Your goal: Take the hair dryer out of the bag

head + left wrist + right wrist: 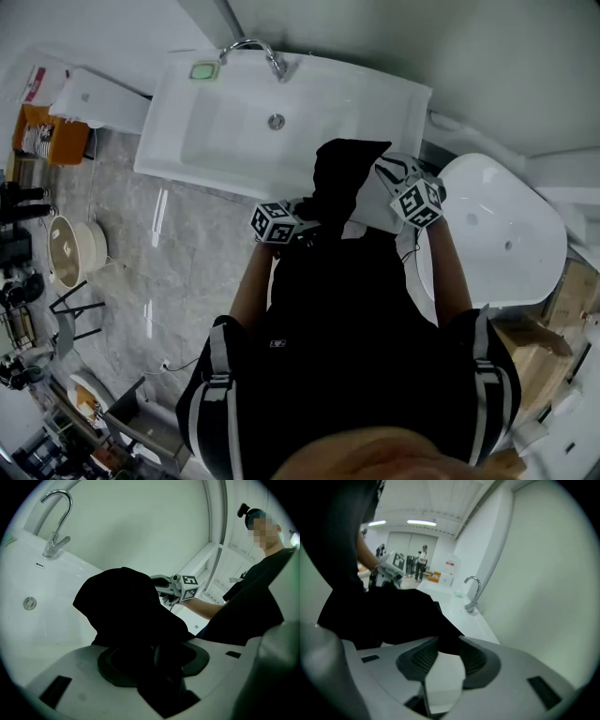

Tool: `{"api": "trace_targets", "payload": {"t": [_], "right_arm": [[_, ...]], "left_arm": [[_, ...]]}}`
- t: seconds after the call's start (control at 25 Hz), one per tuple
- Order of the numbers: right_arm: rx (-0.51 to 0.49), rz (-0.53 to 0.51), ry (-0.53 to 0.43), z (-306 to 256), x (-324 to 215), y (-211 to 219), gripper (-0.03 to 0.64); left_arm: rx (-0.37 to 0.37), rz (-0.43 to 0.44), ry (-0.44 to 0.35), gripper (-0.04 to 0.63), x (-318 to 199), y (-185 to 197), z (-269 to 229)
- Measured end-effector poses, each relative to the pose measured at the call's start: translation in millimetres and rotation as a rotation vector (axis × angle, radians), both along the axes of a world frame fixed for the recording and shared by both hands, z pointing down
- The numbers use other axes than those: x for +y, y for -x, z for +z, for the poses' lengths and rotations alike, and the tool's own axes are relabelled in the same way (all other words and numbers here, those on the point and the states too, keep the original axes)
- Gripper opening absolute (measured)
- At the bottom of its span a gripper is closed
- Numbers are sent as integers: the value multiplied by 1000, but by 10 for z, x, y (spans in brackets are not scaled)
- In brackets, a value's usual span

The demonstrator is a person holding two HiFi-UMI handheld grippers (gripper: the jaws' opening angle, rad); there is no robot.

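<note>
Pinching soft black fabric bag [342, 183] in my left gripper [157, 656] | right gripper [443, 654] closing round its limp edge | hair dryer hidden, likely rigid: take handle.

Bag [345, 173] black. Sink [225, 141] white; tap [255, 45] chrome. Floor [187, 281] grey, marbled. Person's top [347, 328] black, sleeves [217, 394] white-striped.

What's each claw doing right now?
Left claw: closed on the black bag.
Right claw: closing around the black bag's edge, not clamped yet.
</note>
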State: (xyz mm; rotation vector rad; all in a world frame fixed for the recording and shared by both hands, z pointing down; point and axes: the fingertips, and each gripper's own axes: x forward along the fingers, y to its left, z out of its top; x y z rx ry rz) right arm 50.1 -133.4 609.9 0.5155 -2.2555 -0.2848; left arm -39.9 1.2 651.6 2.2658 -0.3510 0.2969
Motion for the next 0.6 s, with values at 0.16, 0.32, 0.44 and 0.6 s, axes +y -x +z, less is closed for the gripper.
{"api": "trace_targets", "payload": {"t": [0.16,0.32,0.44,0.6], "right_arm": [[248,-135,-154,141,11,-21,308],[125,-66,-108,20,10,12,80],[19,14,-58,-91,-47,-2,68],[1,71,-78,-181,-156,-79,67]], "left_arm": [[-11,31,-17,193,13,-25,-4],[-26,58,-26,192,34,-52,-16],[-21,57,-33,193,30,-67,-48],[-16,73,-39,192,64,-92,-66]]}}
